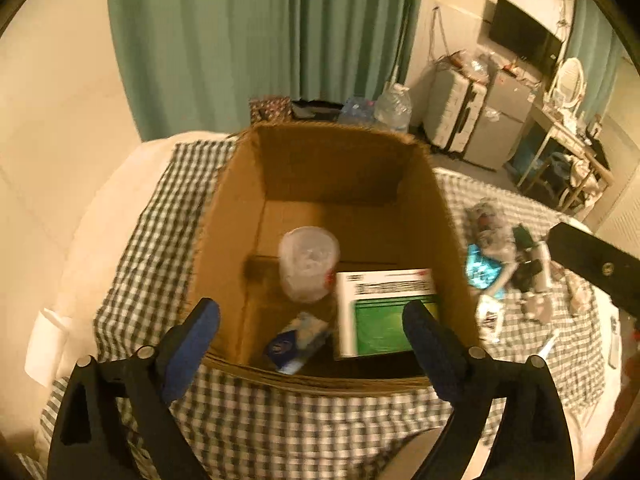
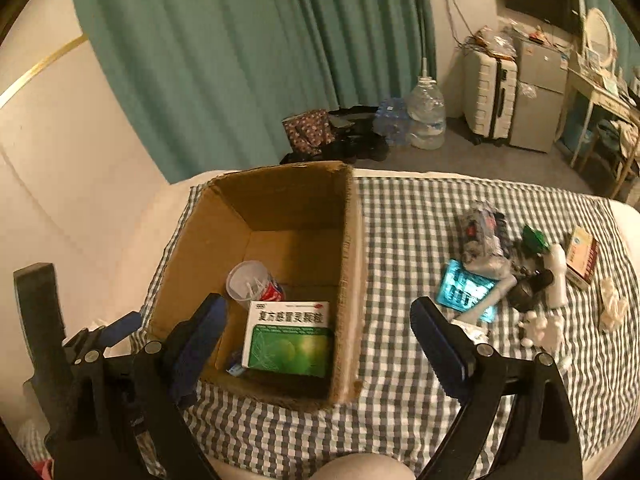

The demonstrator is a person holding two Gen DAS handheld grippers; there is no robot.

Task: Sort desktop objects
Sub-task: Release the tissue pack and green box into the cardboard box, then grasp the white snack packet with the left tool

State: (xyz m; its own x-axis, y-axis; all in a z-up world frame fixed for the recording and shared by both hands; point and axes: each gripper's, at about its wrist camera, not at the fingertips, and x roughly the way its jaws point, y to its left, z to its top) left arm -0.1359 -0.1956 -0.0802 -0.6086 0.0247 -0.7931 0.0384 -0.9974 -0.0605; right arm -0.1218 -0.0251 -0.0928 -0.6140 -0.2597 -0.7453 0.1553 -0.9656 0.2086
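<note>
Left gripper (image 1: 311, 334): stood wide open, held nothing, hung over the near edge of the box.
Right gripper (image 2: 318, 330): stood wide open too, held nothing, hung over the near right corner of the box.
Box (image 2: 352, 264): sat open on the checked cloth (image 2: 400, 216), to the left.
In the box: a green and white carton (image 2: 289, 338), a clear cup (image 2: 250, 285), a small blue packet (image 1: 294, 340).
Pile left to sort (image 2: 516, 276): lay on the cloth, well apart from the box, off to the right and ahead of the right gripper.
Blue blister pack (image 2: 464, 290): lay nearest the right gripper, just past its right finger.
White tube (image 2: 494, 294): maybe a tube, too blurry to be sure; long side ran up and to the right.
Nearer hand: the right one, by a lot.
</note>
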